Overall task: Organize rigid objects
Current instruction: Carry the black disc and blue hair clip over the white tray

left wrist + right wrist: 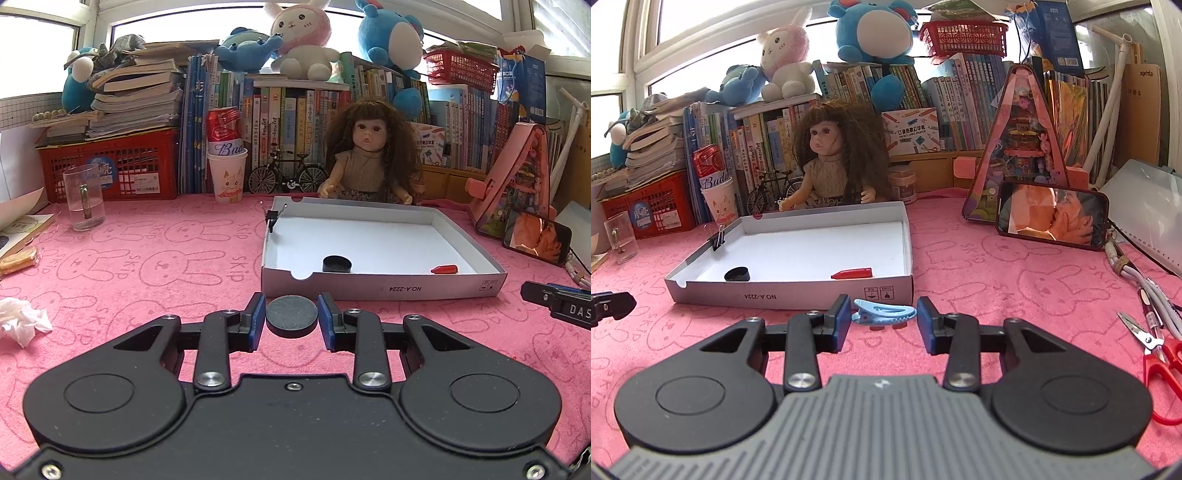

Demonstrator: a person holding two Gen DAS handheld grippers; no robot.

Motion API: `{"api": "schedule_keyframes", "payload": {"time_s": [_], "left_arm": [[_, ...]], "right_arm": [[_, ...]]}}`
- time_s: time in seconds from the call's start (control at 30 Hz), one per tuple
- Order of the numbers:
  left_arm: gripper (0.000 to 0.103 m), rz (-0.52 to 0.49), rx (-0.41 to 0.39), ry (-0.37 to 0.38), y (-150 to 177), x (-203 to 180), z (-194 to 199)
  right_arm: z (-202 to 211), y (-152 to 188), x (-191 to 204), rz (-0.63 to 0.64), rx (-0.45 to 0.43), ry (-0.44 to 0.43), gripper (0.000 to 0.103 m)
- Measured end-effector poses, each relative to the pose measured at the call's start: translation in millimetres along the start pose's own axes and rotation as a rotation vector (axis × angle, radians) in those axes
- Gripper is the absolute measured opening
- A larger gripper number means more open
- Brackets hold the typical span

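Right claw (882,319) grips a blue clip (883,314) — before the white box (798,290).

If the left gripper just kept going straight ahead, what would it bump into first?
Most likely the near wall of the box. The left gripper, shut on a dark disc, faces that wall closely. Depth is uncertain; held high enough, it might clear the rim.

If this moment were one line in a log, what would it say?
left gripper: holds flat grey disc | right gripper: holds light-blue plastic clip | shallow white cardboard box: ahead

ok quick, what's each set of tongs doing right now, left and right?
Left tongs: closed on the dark round disc.
Right tongs: closed on the blue clip.
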State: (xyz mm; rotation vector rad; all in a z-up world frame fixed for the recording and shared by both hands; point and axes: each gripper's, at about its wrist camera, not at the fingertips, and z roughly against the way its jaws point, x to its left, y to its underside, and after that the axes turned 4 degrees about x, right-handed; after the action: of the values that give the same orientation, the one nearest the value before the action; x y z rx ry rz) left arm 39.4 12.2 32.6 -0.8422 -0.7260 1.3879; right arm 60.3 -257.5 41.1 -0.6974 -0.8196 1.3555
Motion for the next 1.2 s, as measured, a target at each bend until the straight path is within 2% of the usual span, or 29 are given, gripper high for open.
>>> {"api": "schedule_keyframes", "payload": {"time_s": [0.47,0.77,1.03,1.2], "left_arm": [[0.029,-0.003,-0.015,0.031,-35.2,-20.0,-28.5],[0.029,0.014,0.019,0.035,-55.6,-25.7,-56.8],[0.029,0.024,0.127,0.058,-81.4,-25.1,-96.7],[0.029,0.043,0.274,0.136,-105.5,-23.5,-134.8]], "right_arm": [[-24.4,-21.7,17.7,0.021,0.014,-0.036,0.045],[-43.3,-34.9,20.4,0.018,0.015,-0.040,0.045],[-73.9,-58.6,11.0,-0.034,0.075,-0.090,0.045],[-107.5,-80.3,3.7,-0.088,0.227,-0.101,0.045]]}}
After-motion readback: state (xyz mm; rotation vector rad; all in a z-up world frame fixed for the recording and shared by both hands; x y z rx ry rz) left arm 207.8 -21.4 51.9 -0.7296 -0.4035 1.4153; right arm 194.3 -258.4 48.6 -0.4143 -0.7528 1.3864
